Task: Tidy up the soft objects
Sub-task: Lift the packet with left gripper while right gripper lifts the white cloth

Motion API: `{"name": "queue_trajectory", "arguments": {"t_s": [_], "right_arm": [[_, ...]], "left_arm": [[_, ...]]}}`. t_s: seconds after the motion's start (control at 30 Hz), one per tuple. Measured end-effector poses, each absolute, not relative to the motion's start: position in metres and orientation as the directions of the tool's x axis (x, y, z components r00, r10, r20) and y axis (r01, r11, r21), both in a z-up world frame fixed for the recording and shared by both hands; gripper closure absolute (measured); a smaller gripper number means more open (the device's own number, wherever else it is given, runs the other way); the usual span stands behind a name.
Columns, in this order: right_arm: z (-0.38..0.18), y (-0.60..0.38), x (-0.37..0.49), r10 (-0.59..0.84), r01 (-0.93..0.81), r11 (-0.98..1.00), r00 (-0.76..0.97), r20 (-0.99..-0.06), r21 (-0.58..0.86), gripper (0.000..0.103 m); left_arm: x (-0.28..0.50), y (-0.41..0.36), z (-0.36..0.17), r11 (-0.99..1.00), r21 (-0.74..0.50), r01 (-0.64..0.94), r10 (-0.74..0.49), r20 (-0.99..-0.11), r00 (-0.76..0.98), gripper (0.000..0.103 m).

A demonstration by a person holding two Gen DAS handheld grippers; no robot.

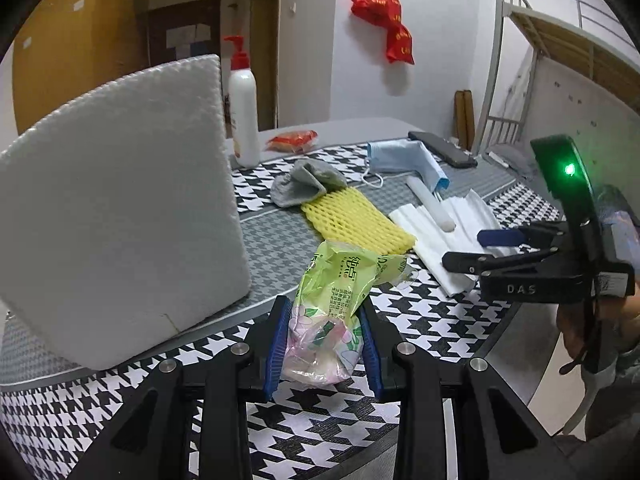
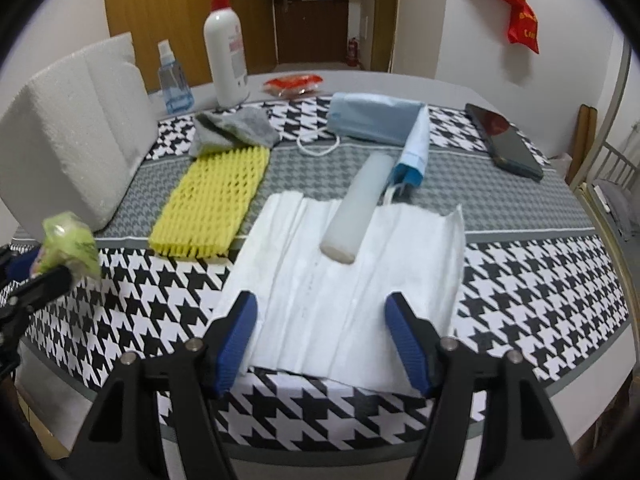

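My left gripper (image 1: 323,306) is shut on a green and pink plastic tissue packet (image 1: 336,292), held just above the houndstooth tablecloth; the packet (image 2: 68,244) also shows at the left edge of the right wrist view. My right gripper (image 2: 321,298) stands open over the near edge of a white pleated foam sheet (image 2: 352,264), its pads clear of it. A white foam tube (image 2: 360,204) lies on that sheet. Behind are a yellow foam net (image 2: 216,204), a grey cloth (image 2: 236,128) and a blue face mask (image 2: 372,120). In the left wrist view the right gripper (image 1: 478,249) hovers over the sheet (image 1: 436,240).
A big white foam block (image 1: 120,200) stands at the left of the table. At the back are a pump bottle (image 2: 226,60), a small spray bottle (image 2: 174,80) and a red packet (image 2: 294,82). A dark phone (image 2: 508,144) lies far right. A bed frame (image 1: 560,40) stands beyond the table's right edge.
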State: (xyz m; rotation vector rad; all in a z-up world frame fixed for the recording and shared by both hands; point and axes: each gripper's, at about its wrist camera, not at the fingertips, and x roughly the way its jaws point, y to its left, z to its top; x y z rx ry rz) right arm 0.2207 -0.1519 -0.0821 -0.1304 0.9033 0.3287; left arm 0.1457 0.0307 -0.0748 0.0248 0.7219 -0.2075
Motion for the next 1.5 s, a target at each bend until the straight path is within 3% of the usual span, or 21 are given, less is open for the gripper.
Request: {"name": "queue_trajectory", "arguments": {"t_s": [0.37,0.57,1.1,1.5], "right_arm": [[-0.078,-0.151,0.212,0.243,-0.354,0.934,0.559,-0.793,0.037,0.09],[-0.069,-0.158,0.201,0.303,-0.375,0.923,0.567,-0.766,0.087,0.093],[0.008,-0.183,0.16,0.421,-0.426,0.895,0.703,-0.574,0.134,0.093],[0.021,-0.185,0.161,0.44,-0.44,0.889,0.743,-0.505,0.128,0.093]], "left_arm": [[0.135,0.043,-0.068,0.983,-0.069,0.17,-0.175,-0.635,0.752,0.068],[0.131,0.048,-0.06,0.986,-0.073,0.151,-0.162,-0.628,0.761,0.068],[0.104,0.052,-0.021,0.991,-0.067,0.115,-0.133,-0.548,0.826,0.068],[0.106,0.052,-0.009,0.993,-0.054,0.102,-0.115,-0.52,0.846,0.068]]}}
